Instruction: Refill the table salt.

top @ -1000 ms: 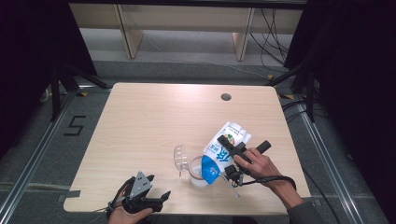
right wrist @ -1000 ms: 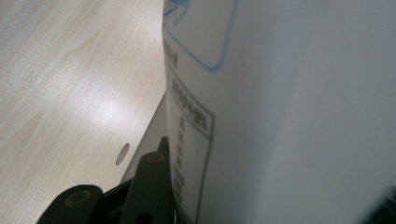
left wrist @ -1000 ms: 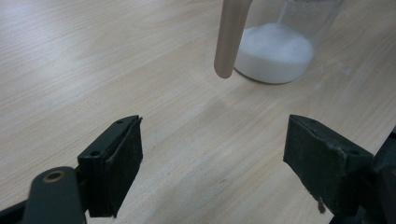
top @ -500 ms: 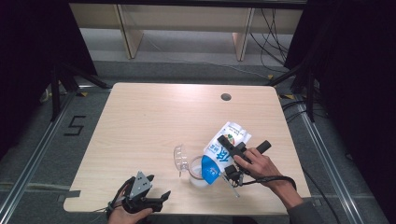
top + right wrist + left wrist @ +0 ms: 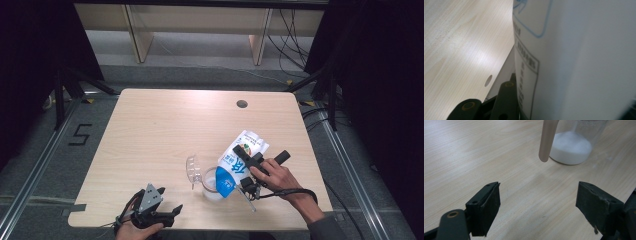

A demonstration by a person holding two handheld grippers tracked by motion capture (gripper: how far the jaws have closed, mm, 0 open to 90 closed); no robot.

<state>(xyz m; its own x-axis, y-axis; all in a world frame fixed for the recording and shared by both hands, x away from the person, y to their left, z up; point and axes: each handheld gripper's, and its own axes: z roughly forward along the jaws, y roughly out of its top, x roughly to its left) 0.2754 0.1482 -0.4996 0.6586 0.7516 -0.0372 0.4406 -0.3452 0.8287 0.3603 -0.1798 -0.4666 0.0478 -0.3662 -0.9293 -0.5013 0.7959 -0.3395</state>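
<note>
The right claw [image 5: 246, 161] is clenched on a white-and-blue pouch [image 5: 235, 162], tipped so its lower end sits over the glass jar [image 5: 212, 186] of white powder at about five o'clock on the worktop [image 5: 165, 130]; the jar's clear lid [image 5: 192, 170] stands just beside it at nine o'clock; the left claw [image 5: 167, 212] rests released at seven o'clock, holding nothing.

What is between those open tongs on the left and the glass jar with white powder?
Bare tabletop, by the left gripper view; a lid flap hangs beside the jar, above it.
</note>
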